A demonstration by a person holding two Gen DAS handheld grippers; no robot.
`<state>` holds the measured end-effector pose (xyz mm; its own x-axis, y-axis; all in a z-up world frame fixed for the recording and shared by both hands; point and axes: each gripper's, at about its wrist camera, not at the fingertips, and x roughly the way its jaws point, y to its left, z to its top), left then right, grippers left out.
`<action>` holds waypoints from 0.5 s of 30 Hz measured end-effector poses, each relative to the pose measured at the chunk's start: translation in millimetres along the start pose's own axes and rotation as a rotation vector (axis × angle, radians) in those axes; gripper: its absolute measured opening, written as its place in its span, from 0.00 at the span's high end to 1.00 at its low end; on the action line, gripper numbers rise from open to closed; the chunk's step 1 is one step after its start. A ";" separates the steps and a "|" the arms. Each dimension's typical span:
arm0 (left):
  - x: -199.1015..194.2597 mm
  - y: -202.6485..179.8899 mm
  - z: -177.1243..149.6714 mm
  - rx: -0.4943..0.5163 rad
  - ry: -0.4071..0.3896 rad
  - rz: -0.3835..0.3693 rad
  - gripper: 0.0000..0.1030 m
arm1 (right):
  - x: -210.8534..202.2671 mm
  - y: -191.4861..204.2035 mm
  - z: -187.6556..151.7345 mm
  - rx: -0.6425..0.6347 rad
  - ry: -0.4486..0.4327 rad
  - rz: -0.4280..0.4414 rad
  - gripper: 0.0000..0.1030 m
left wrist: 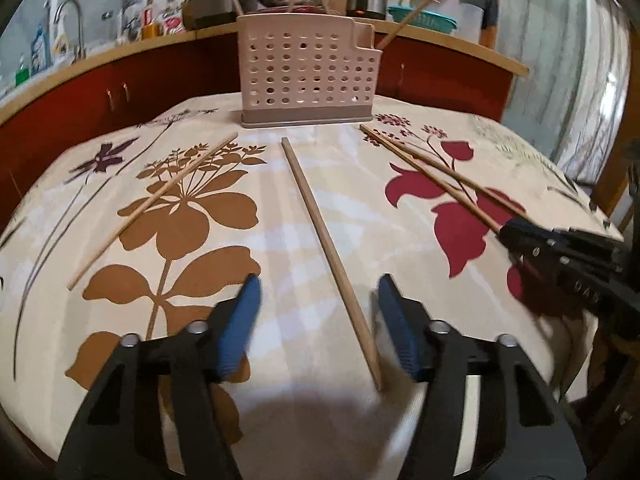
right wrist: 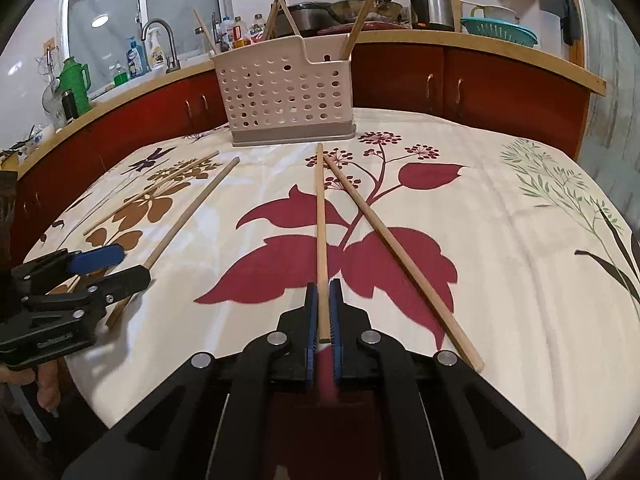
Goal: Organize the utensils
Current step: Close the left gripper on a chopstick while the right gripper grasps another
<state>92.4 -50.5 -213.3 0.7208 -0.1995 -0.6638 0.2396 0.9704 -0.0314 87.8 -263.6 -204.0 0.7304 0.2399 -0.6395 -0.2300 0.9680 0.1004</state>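
A perforated beige utensil holder stands at the table's far side with several chopsticks in it. My left gripper is open low over the table, one wooden chopstick lying between its blue fingers. My right gripper is shut on the near end of another chopstick. It shows at the right of the left wrist view. A second chopstick lies just right of the held one. Another chopstick lies on the left.
The table wears a floral cloth. Behind it run red cabinets and a counter with a kettle, wok, bottles, tap and a teal basket.
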 end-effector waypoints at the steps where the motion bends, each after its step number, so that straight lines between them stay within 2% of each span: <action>1: -1.1 0.4 -0.9 0.010 -0.001 0.001 0.58 | -0.5 0.3 -0.2 0.001 -0.002 0.000 0.93; 6: -7.1 14.8 -3.9 0.013 0.003 0.008 0.91 | -7.2 -1.1 -1.9 0.011 -0.023 0.010 0.93; 10: -10.4 26.2 -6.8 -0.006 -0.002 0.019 0.92 | -8.0 -0.1 -2.9 0.013 -0.028 0.017 0.93; 13: -11.6 26.5 -8.7 -0.006 -0.007 0.026 0.86 | -6.7 1.5 -5.5 0.010 -0.025 0.021 0.93; 15: -11.9 25.1 -8.8 0.004 -0.005 0.024 0.85 | -5.8 0.6 -6.9 0.020 -0.025 0.026 0.93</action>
<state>84.1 -22.6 -212.8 0.7295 -0.1767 -0.6608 0.2249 0.9743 -0.0123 79.0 -265.0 -205.5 0.7404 0.2666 -0.6171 -0.2367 0.9626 0.1318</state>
